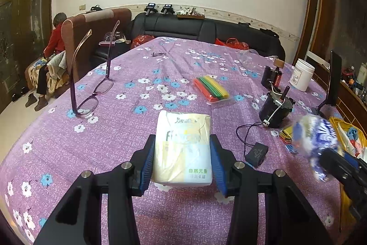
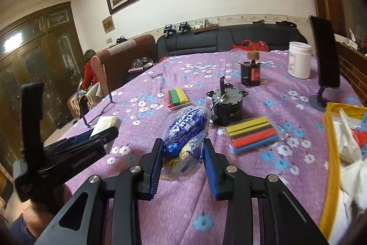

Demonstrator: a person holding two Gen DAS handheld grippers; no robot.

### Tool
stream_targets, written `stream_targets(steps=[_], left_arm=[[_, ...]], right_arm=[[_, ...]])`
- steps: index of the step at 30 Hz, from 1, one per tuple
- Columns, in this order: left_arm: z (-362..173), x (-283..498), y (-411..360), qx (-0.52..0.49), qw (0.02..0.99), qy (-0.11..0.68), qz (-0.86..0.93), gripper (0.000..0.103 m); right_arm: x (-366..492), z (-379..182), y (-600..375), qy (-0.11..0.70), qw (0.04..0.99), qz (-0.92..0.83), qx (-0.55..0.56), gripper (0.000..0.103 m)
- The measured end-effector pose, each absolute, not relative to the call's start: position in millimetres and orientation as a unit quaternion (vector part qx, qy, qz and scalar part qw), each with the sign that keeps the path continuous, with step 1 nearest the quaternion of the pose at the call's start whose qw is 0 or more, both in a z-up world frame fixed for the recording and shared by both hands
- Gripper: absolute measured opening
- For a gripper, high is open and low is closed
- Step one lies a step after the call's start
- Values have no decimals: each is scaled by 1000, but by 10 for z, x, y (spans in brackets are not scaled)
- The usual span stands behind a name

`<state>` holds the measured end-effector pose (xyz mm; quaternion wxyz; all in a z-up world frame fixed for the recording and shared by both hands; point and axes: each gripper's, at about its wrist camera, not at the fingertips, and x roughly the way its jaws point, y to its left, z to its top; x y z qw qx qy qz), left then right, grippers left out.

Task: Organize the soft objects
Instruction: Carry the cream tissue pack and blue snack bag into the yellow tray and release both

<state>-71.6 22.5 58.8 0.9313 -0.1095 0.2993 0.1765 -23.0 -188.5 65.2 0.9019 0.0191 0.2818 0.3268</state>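
Right wrist view: the right gripper [image 2: 181, 153] pinches a crinkly clear plastic bag printed in blue and white [image 2: 183, 130], its blue pads closed on the lower end while the bulk juts forward toward twelve o'clock above the purple flowered tablecloth [image 2: 252, 176]. The film looks slick and loosely filled, so the likeliest mishap, as a judgement, is the bag sliding out of the narrow pinch or its contents sagging and tearing through if it is swung quickly. At nine o'clock the left gripper [image 2: 96, 132] holds a pale yellow and white soft pack of tissues [image 2: 107, 123]; the left wrist view shows that pack [image 1: 183, 148] squeezed between the pads and raised off the cloth (a squashy pack can bulge and creep loose if the squeeze slackens). The two loads sit close together, and a careless crossing could knock one from its grip or catch the black wired motor [image 2: 227, 107] standing at one o'clock. At three o'clock a yellow-rimmed fabric bin [image 2: 330, 137] holds crumpled white cloth with red and blue scraps, presumably the destination. A white plastic jar [image 2: 299, 60] stands farther back, lid on, contents unseen. A bagged bundle of coloured foam strips [image 2: 252, 134] lies just beside the motor.
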Motion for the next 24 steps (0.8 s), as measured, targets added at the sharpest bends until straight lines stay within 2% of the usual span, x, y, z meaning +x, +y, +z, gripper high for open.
stream_targets(steps=[11,24], left_arm=[[677,-834,8,-125,932,310,137,44],[886,-602,-834,-95,939,325,57,44]], right_arm=[[-435,970,-2309,269,904,324,75,37],[-304,1131,-3266,247,919,266,153,37]])
